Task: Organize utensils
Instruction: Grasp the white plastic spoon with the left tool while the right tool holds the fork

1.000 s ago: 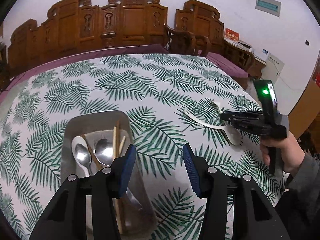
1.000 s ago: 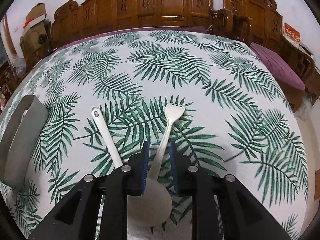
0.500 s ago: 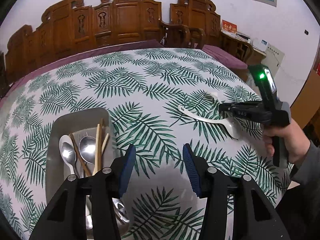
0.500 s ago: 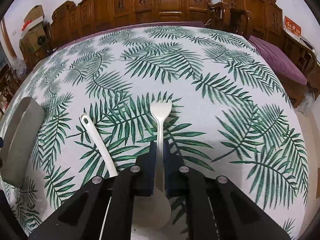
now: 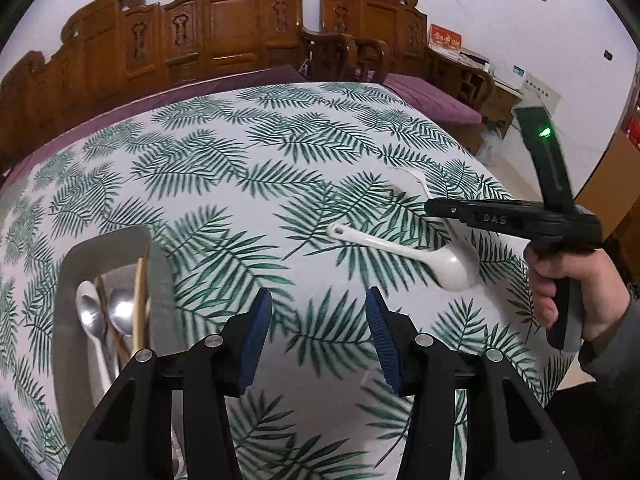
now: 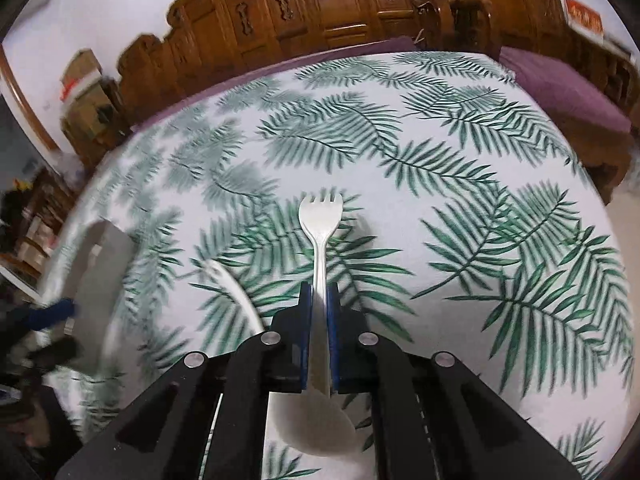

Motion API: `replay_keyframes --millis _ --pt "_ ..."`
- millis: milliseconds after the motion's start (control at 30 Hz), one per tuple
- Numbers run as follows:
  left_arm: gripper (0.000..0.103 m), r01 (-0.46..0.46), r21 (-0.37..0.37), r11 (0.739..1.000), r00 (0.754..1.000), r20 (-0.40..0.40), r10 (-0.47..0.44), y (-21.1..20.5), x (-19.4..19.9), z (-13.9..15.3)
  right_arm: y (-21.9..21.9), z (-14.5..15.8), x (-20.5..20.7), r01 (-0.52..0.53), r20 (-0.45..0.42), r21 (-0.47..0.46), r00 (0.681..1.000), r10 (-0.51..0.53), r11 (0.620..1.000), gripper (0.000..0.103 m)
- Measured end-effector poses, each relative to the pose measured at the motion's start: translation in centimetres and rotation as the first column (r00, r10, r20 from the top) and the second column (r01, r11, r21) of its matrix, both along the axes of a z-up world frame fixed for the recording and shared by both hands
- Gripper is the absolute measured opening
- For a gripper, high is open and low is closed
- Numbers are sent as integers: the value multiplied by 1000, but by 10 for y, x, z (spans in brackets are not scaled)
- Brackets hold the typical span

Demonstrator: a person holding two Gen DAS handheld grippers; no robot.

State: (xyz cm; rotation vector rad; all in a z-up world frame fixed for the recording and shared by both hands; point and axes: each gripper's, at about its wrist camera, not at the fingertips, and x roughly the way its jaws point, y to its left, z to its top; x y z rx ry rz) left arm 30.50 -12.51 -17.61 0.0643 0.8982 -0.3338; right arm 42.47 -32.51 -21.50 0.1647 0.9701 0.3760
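Note:
My right gripper (image 6: 319, 300) is shut on the handle of a metal fork (image 6: 321, 222), tines pointing away, lifted a little above the table. It shows from the side in the left wrist view (image 5: 434, 209). A white ceramic spoon (image 5: 404, 250) lies on the leaf-print cloth under it, also seen in the right wrist view (image 6: 236, 292). My left gripper (image 5: 318, 320) is open and empty over the cloth, right of a metal tray (image 5: 80, 256) that holds two metal spoons (image 5: 90, 312) and wooden chopsticks (image 5: 140, 300).
The round table (image 5: 224, 152) has a leaf-print cloth and drops away at the right and near edges. Carved wooden chairs (image 5: 224, 32) with purple cushions stand behind it. The tray appears blurred at the left of the right wrist view (image 6: 96, 272).
My right gripper has closed on the fork handle and raised it off the cloth, turning left. My left gripper has shifted right, away from the tray, still open.

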Motion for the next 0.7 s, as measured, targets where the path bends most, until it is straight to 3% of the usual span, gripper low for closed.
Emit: replay_keyframes --millis 133,300,533,700 --pt "46 8 25 1000 1000 -4 -8 -15 4 -5 -2 17 -10 -19 38 67 999 17 998 9" --pt "46 15 28 999 999 -30 -14 -28 10 -11 -12 31 -16 -10 77 68 997 5 998 9" --pt "46 26 45 999 998 -62 -23 -52 18 -23 -34 24 -13 45 73 27 996 -47 999 9" --pt "46 25 14 1000 993 -114 -23 -63 23 -35 -37 19 -12 57 68 15 996 -58 998 9"
